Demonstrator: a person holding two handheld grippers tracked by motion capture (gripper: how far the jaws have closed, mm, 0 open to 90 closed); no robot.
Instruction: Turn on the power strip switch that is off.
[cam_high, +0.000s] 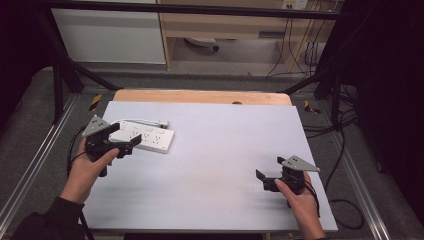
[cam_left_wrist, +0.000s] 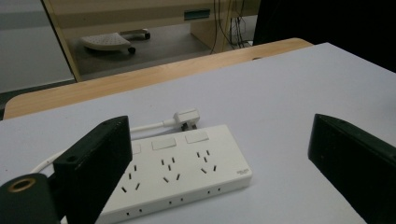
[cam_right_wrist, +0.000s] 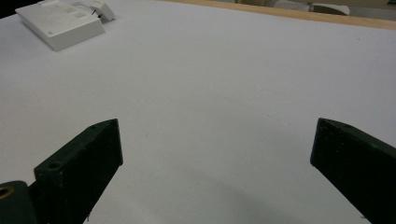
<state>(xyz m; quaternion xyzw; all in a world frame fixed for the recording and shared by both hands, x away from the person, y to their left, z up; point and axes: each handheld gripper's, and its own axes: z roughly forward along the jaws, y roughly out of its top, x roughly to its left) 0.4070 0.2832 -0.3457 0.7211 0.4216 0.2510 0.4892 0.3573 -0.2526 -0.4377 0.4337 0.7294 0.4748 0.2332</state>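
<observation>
Both jaws spread; power strip (cam_left_wrist: 175, 170) lies just ahead of left gripper (cam_high: 125, 144), to be straddled squarely before closing.

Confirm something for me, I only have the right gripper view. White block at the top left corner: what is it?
Observer: A white power strip; the left gripper view shows three switches and three socket groups on top.
Operator: Does it have a cord?
Observer: Yes, a white cord runs behind it and ends in a plug lying on the table just past the strip.
Operator: Where is the left gripper?
Observer: In the high view the left gripper sits at the strip's near left end, jaws wide open, nothing between them.
Operator: And mine relative to it?
Observer: The right gripper is open too, across the table near the front right corner.
</observation>
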